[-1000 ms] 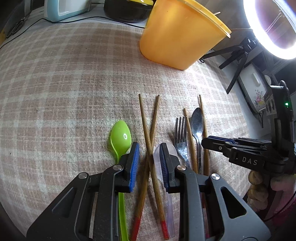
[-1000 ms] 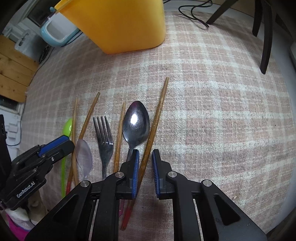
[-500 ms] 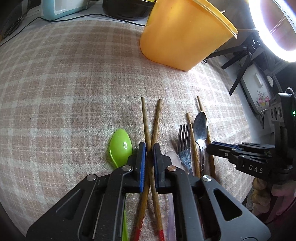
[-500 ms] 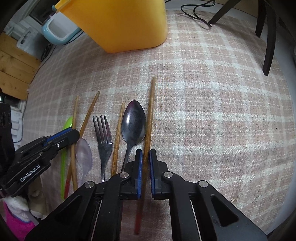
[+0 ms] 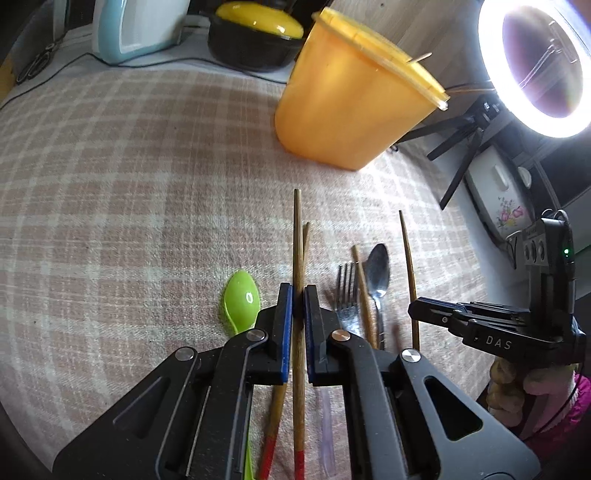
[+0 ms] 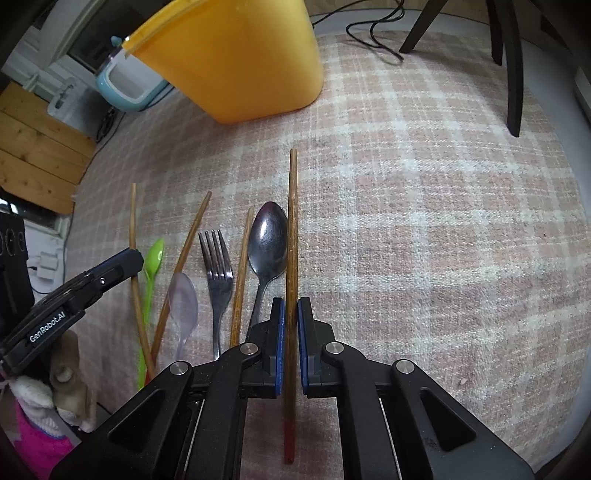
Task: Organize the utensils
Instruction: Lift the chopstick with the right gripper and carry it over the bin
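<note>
Utensils lie in a row on the plaid cloth. My left gripper [image 5: 297, 291] is shut on a wooden chopstick [image 5: 297, 243], lifted above a second chopstick [image 5: 305, 236] beneath it. My right gripper [image 6: 290, 306] is shut on another red-tipped chopstick [image 6: 292, 221], and it shows in the left wrist view [image 5: 415, 310]. Between them lie a green plastic spoon [image 5: 241, 299], a clear plastic spoon [image 6: 183, 299], a metal fork [image 6: 218, 258], a further chopstick [image 6: 242, 273] and a metal spoon [image 6: 267, 240]. The left gripper also shows in the right wrist view [image 6: 129, 260].
A tall orange container [image 5: 347, 107] stands on the cloth beyond the utensils. A pale blue appliance [image 5: 136, 26] and a black pot with a yellow lid [image 5: 255, 33] sit at the far edge. A ring light [image 5: 539, 62] on a tripod stands at right. Chair legs [image 6: 513, 66] stand past the table.
Both grippers closed from open: the left onto one of the crossed chopsticks, the right onto the chopstick beside the metal spoon. Both chopsticks swung straight in line with the fingers and rose slightly.
</note>
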The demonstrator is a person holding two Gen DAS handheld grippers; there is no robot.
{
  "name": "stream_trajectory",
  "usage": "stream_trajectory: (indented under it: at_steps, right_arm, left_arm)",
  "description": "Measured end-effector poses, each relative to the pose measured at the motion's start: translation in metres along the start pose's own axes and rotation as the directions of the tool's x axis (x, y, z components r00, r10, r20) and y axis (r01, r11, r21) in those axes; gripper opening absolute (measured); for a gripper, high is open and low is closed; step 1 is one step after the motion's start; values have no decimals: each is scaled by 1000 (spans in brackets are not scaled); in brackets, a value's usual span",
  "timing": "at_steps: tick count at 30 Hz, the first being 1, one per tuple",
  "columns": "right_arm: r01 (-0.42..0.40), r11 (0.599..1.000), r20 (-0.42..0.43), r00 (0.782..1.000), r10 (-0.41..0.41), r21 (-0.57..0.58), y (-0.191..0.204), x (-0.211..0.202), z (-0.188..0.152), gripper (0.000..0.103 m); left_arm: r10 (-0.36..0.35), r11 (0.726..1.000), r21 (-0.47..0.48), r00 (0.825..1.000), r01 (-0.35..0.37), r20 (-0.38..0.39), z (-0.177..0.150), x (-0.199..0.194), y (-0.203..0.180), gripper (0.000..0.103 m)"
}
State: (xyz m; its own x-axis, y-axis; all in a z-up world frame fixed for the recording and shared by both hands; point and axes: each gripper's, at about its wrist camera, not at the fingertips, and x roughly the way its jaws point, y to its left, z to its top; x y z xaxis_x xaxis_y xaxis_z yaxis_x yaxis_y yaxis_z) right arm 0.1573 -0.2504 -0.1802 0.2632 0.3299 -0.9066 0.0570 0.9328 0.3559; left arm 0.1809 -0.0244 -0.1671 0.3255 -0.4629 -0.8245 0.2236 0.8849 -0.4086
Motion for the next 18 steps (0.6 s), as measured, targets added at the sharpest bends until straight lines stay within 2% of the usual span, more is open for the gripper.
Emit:
stream_trajectory:
  at_steps: [12,18]
  right_arm:
    - [-66,998,155,986,66,-4,-17,-63,-19,5]
    - [-63,997,247,966,71,-41,4,-86,-16,5]
  left_arm:
    - [-40,999,1,995,40,96,0,-48,-10,4]
    - [-42,999,34,984,37,174,13,-76,-24,4]
